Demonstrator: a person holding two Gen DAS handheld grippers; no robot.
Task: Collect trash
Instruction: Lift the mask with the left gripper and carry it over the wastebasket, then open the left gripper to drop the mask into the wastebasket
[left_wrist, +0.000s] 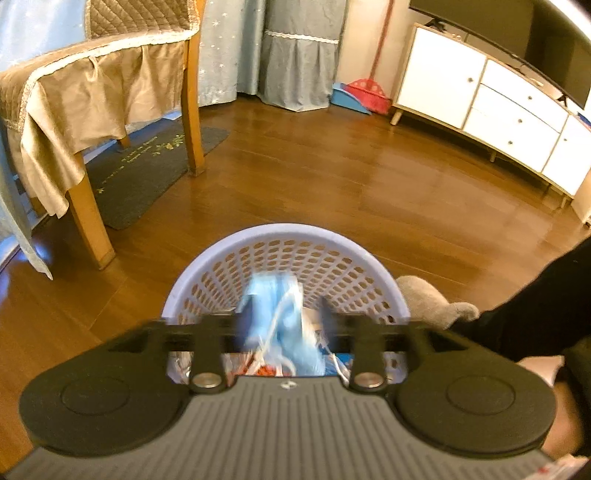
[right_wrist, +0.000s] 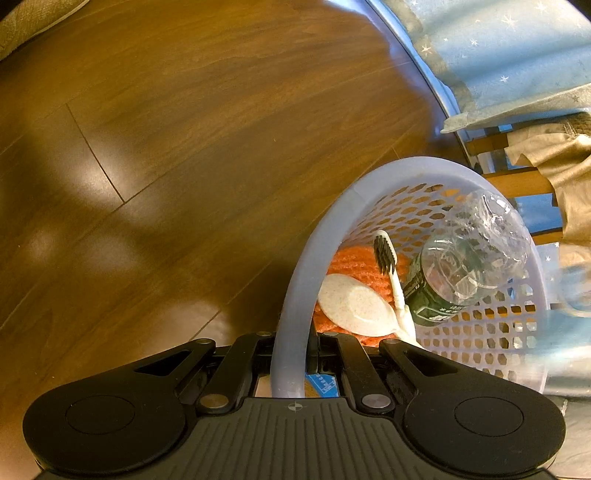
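Left gripper (left_wrist: 284, 317) over the mouth of the lavender basket (left_wrist: 221, 251), jaws parted; a blue face mask (left_wrist: 275, 306) with white ear loops sits blurred in the gap between the fingers, above the basket's contents. Pads do not look pressed on it, so the mask reads as released. Right gripper (right_wrist: 290, 350) clenched on the basket's rim (right_wrist: 295, 295), the lavender band passing straight between the closed fingers. Inside the basket, from the right wrist view: a clear crumpled plastic bottle (right_wrist: 476, 251) with a dark label leaning on the perforated wall, a toothbrush (right_wrist: 388, 266) with black bristles lying head-up across a pale speckled spoon (right_wrist: 354, 306), both on orange netting (right_wrist: 351, 262); a blue wrapper shows low down by the rim. Basket stands on a glossy brown wood floor (left_wrist: 332, 177). Room: wooden chair (left_wrist: 192, 110) with a tan quilted cover to the left, dark mat (left_wrist: 147, 173) under it, grey-blue star-print curtains (left_wrist: 291, 55) at the back, red broom and blue dustpan (left_wrist: 365, 92) in the corner, white drawer cabinet (left_wrist: 498, 110) along the right wall. A grey slipper (left_wrist: 428, 299) just beside the basket; a dark sleeve (left_wrist: 546, 306) at the right edge.
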